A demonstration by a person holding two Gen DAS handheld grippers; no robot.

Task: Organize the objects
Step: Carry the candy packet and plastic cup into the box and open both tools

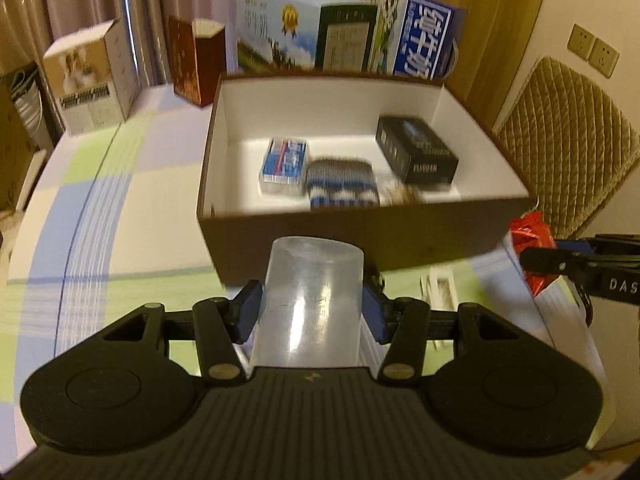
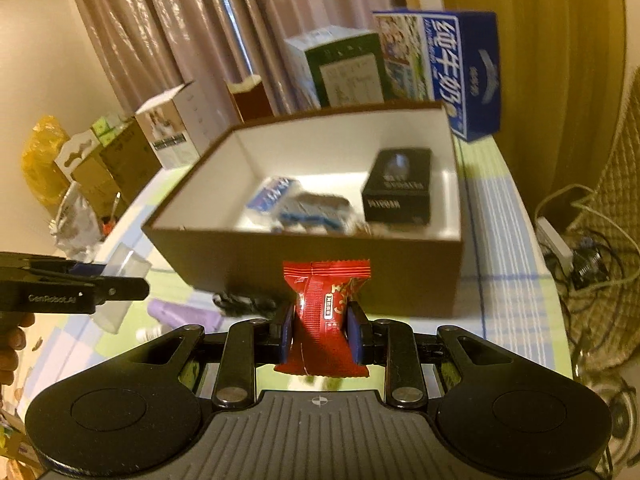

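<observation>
Box [image 1: 280, 236], brown, mid-frame, already contains a black carton [image 1: 416, 150], knitted item [image 1: 340, 184] and card pack [image 1: 284, 164]; outside it, left gripper [image 1: 314, 306] clamps a clear cup [image 1: 312, 300], right gripper [image 2: 320, 330] pinches a red packet [image 2: 324, 304].

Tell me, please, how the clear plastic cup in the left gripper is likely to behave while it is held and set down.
The clear plastic cup looks thin-walled and empty, so it is probably light and may flex where the left gripper clamps it. Its smooth glossy sides could slip. Being round, it would likely roll if laid sideways in the brown box.
</observation>
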